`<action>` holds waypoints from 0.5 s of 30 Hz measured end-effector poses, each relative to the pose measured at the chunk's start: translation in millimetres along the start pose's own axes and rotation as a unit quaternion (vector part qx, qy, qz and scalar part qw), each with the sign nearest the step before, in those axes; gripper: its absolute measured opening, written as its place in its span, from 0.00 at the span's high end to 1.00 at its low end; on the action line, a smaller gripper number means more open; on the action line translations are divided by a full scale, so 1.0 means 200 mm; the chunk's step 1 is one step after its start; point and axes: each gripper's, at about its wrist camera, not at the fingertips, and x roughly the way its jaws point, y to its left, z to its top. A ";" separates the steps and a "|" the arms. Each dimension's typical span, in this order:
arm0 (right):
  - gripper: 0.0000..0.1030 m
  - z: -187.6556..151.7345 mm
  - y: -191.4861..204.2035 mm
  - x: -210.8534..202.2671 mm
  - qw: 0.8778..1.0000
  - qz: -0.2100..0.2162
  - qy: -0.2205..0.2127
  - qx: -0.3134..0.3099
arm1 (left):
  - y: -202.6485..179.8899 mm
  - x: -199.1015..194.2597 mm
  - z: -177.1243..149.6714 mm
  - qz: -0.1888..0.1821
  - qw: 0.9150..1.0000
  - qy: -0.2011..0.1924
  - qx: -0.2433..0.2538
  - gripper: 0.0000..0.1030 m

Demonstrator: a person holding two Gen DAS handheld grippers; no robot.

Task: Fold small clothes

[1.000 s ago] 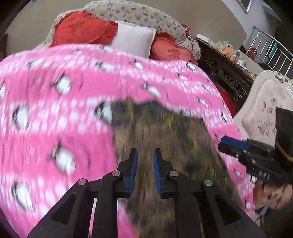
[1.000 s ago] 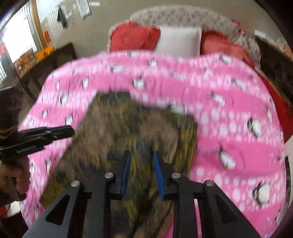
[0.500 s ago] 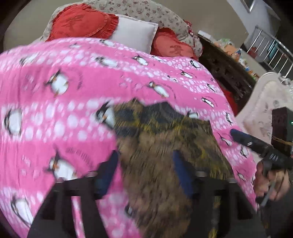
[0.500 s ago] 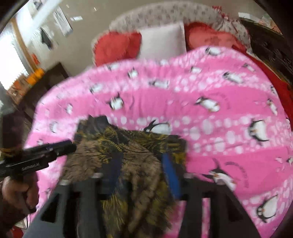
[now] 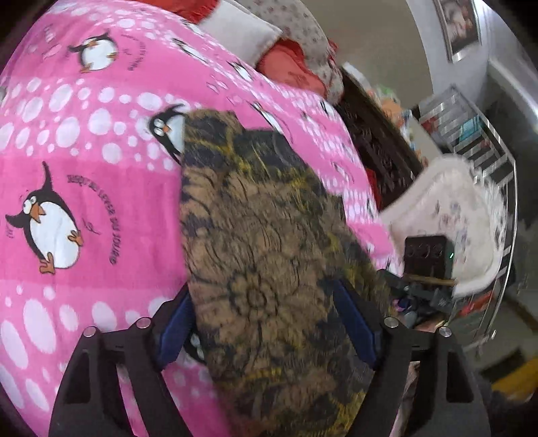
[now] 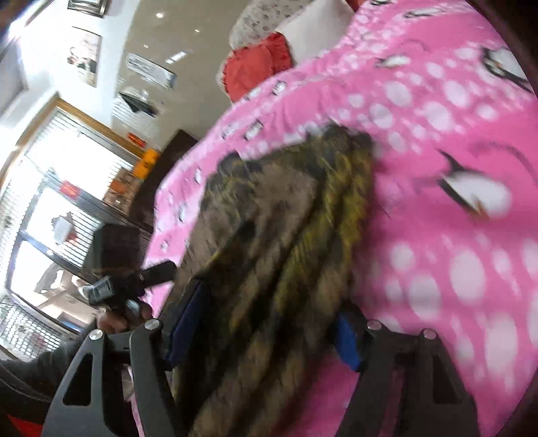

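A home bedroom: a bed under a pink penguin blanket (image 5: pixel 101 188) fills the frame, red cushions (image 6: pixel 252 72) and a white pillow (image 5: pixel 235 30) at top, framed pictures (image 6: pixel 85 58) upper left.

garment (image 5: pixel 269 242) flat on blanket (image 5: pixel 84 168), near its front edge; pillows (image 5: pixel 242 30) behind at far end; chair (image 5: pixel 447 215) right of bed.

Bright daylight from a glaring window (image 6: pixel 50 188); motion blur, fisheye-warped edges.
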 end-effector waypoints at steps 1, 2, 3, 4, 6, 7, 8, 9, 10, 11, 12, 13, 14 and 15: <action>0.32 0.03 0.00 0.03 1.000 0.007 -0.006 -0.004 | 0.02 -0.01 0.00 -0.004 1.000 -0.010 -0.012 0.49; 0.39 0.05 0.00 0.05 1.000 0.008 -0.010 -0.009 | 0.03 -0.01 0.00 -0.005 1.000 -0.018 -0.021 0.54; 0.48 0.06 -0.01 0.07 1.000 0.007 -0.013 -0.015 | 0.05 -0.02 0.00 -0.004 0.999 -0.025 -0.029 0.56; 0.50 0.07 -0.03 0.08 1.000 0.009 -0.012 -0.012 | 0.05 -0.02 -0.01 -0.002 0.999 -0.029 -0.031 0.61; 0.54 0.06 -0.07 0.05 0.999 0.037 -0.028 0.003 | 0.07 -0.02 -0.02 0.002 0.999 -0.040 -0.034 0.65; 0.54 0.05 -0.09 0.01 0.997 0.063 -0.050 0.014 | 0.07 -0.02 -0.02 0.001 0.998 -0.044 -0.036 0.67; 0.53 0.05 -0.11 -0.01 0.995 0.069 -0.062 0.023 | 0.08 -0.02 -0.02 0.002 0.998 -0.047 -0.037 0.69; 0.50 0.04 -0.14 -0.03 0.994 0.071 -0.074 0.039 | 0.08 -0.03 -0.03 0.004 0.998 -0.049 -0.036 0.70; 0.49 0.05 -0.16 -0.03 0.993 0.074 -0.071 0.050 | 0.08 -0.02 -0.03 0.008 0.998 -0.050 -0.032 0.70; 0.49 0.06 -0.16 -0.01 0.994 0.070 -0.067 0.050 | 0.07 -0.01 -0.02 0.011 0.998 -0.049 -0.028 0.70; 0.49 0.06 -0.14 0.01 0.996 0.059 -0.058 0.040 | 0.08 -0.02 -0.03 0.013 0.998 -0.049 -0.025 0.70; 0.47 0.08 -0.12 0.03 0.997 0.054 -0.049 0.030 | 0.08 -0.02 -0.03 0.012 0.998 -0.050 -0.024 0.73; 0.44 0.09 -0.08 0.06 0.998 0.046 -0.035 0.014 | 0.08 -0.01 -0.03 0.016 0.998 -0.050 -0.027 0.80; 0.43 0.09 -0.07 0.08 0.999 0.036 -0.023 0.002 | 0.10 -0.01 -0.02 0.019 0.998 -0.050 -0.033 0.84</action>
